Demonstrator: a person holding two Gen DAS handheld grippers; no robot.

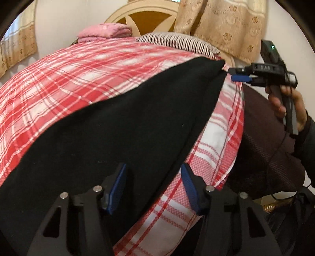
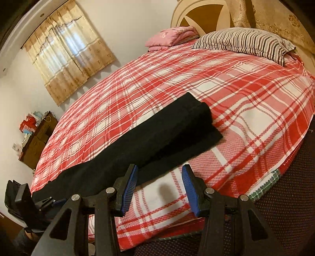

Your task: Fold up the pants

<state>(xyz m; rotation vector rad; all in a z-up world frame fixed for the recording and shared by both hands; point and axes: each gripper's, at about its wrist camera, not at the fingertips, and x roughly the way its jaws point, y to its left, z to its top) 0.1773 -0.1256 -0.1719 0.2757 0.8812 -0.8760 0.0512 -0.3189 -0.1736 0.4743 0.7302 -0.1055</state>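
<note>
Right wrist view: one black pants (image 2: pixel 122 143); two tools, left (image 2: pixel 57 201) hidden, right (image 2: pixel 159 185) open, empty.

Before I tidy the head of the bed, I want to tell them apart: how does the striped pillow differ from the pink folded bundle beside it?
The striped pillow carries dark and pale stripes; the pink bundle is pink with a faint print. The pillow lies as one flat piece, while the bundle is folded in stacked layers. The pillow looks wider. Both rest on the red plaid bedspread near the headboard.

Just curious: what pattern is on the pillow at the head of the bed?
Dark and pale stripes; the pillow shows best in the right wrist view.
</note>
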